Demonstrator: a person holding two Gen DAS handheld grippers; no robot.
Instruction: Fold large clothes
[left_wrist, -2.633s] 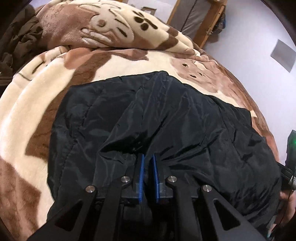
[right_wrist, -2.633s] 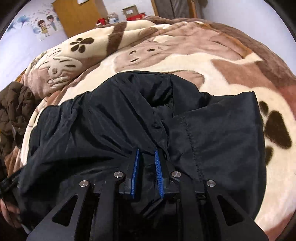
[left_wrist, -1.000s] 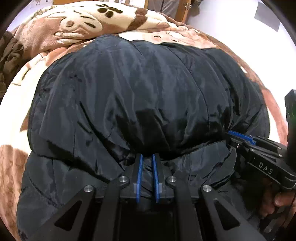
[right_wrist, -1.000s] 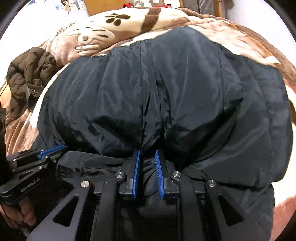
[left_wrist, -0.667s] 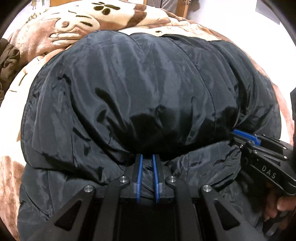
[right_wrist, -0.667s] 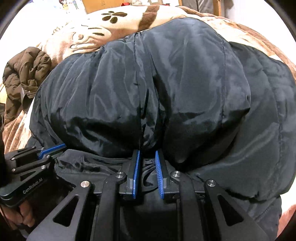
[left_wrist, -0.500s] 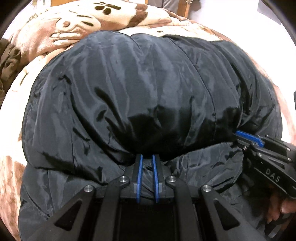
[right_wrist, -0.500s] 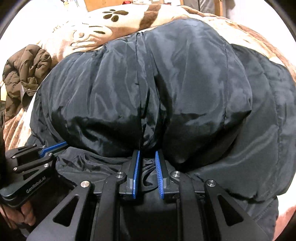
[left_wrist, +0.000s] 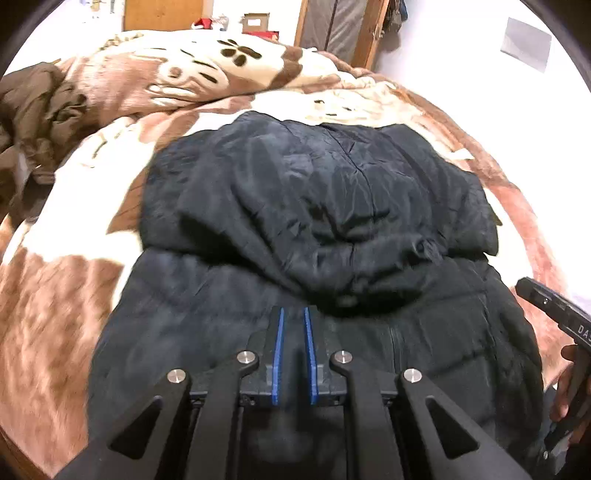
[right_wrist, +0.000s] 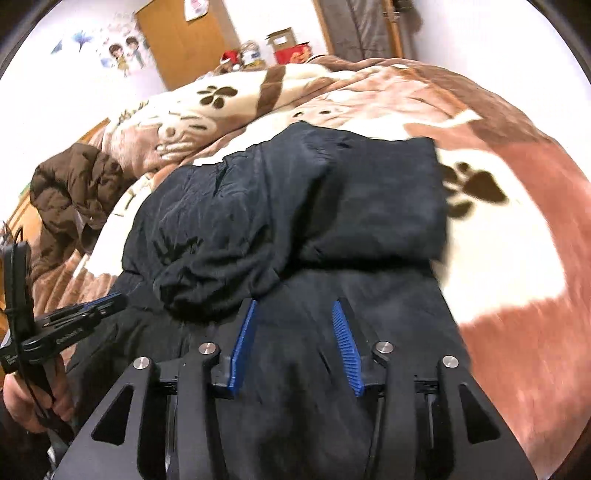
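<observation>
Black, slightly glossy padded nylon fills the left wrist view: the large puffy black jacket (left_wrist: 317, 236) lies on the bed, spread over a plush brown-and-cream fleece blanket with paw prints (left_wrist: 55, 302), its upper half doubled back toward the left gripper (left_wrist: 293, 314) so that a thick rolled edge sits just ahead of the fingers. Those blue-padded fingers (left_wrist: 279, 347) stand nearly pressed together with only a narrow slot between them, and no cloth shows in that slot; the jacket lies below and ahead, so this gripper seems to have let go of the fold. A crumpled brown padded coat (left_wrist: 33, 122) lies well off to the left of the fingers, apart from the work. In the right wrist view the right gripper (right_wrist: 293, 310) has its ribbed blue fingers (right_wrist: 345, 343) spread, having just been opening, with nothing between them; the doubled bulge of the jacket rests just beyond the left fingertip and the flat lower panel runs under both. Releasing here looks deliberate, leaving the folded half to settle under its own weight. Left of these fingers a person's hand (right_wrist: 26, 402) holds the other gripper by its handle.
</observation>
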